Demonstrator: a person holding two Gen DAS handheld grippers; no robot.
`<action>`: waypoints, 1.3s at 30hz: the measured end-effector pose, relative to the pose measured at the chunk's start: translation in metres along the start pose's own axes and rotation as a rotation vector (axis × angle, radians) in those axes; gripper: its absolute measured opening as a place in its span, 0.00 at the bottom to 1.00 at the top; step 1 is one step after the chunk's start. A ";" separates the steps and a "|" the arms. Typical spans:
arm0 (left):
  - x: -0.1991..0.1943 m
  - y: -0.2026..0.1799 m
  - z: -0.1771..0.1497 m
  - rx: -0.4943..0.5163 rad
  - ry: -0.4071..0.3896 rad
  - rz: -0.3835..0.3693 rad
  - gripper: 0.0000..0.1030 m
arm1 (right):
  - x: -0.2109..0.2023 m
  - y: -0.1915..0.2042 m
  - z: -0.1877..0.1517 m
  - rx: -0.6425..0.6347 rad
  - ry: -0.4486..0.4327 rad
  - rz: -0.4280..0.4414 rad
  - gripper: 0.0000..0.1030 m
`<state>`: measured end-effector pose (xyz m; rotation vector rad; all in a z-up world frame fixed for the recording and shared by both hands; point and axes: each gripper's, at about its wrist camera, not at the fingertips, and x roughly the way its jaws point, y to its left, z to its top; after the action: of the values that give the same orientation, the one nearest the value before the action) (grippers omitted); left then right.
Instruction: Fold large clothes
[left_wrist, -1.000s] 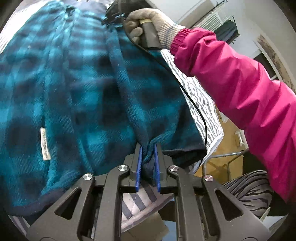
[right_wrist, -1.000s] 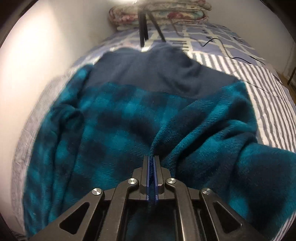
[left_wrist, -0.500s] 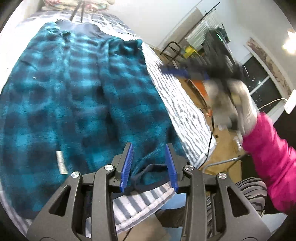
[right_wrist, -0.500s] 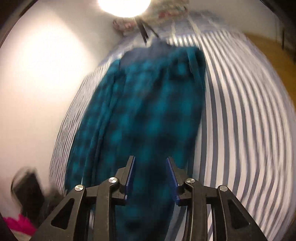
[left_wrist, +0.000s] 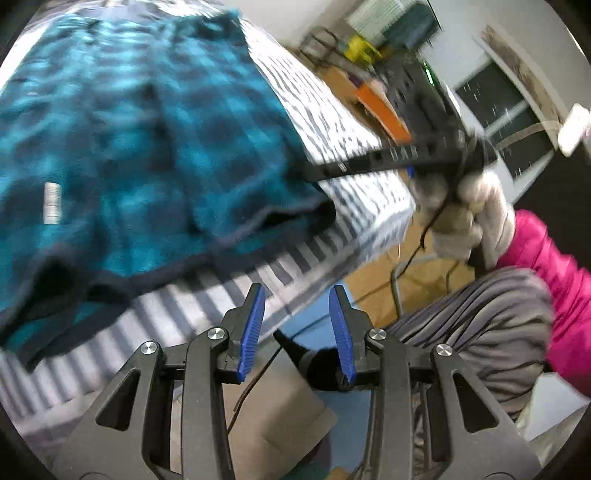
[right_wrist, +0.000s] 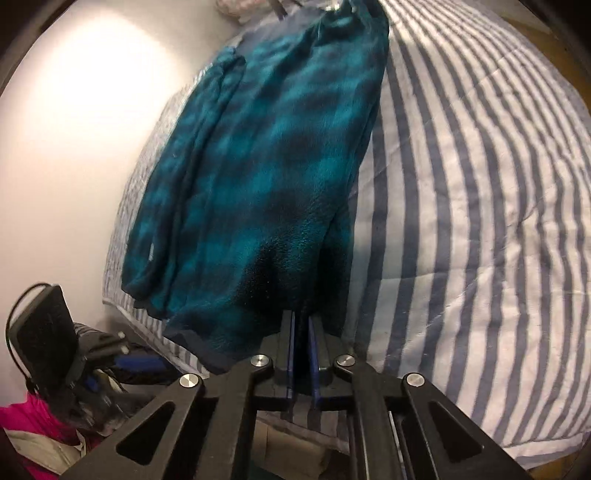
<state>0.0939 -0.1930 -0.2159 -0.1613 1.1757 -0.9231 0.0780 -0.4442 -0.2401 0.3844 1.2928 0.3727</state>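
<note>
The left gripper (left_wrist: 297, 334) let go of the blue checked pants (left_wrist: 147, 122) and pulled back off the bed (left_wrist: 332, 122). The right gripper (right_wrist: 301, 354) swung down to the pants' near corner, and its jaws just closed on it.

Both views are bounded by a dark circular fisheye rim, and straight lines are bowed toward the edges. The left wrist view is smeared by motion blur; the plaid garment (left_wrist: 147, 122) and striped bedding (left_wrist: 332, 122) are softened, while the near gripper arms are rendered sharp. In the right wrist view, a bright glare patch is cast on the wall (right_wrist: 85, 110) at left; the garment's near hem is shadowed.
</note>
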 end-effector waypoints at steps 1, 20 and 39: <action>-0.009 0.002 0.003 -0.013 -0.028 0.011 0.34 | -0.006 0.000 -0.001 -0.002 -0.016 0.003 0.04; 0.001 0.030 0.025 -0.099 -0.106 0.110 0.34 | 0.001 0.003 -0.008 -0.002 0.055 0.125 0.13; 0.013 -0.040 0.016 0.172 -0.096 0.228 0.40 | -0.033 0.009 -0.023 -0.098 -0.096 0.025 0.35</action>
<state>0.0869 -0.2326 -0.1963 0.0662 0.9981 -0.8009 0.0477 -0.4503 -0.2125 0.3322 1.1720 0.4323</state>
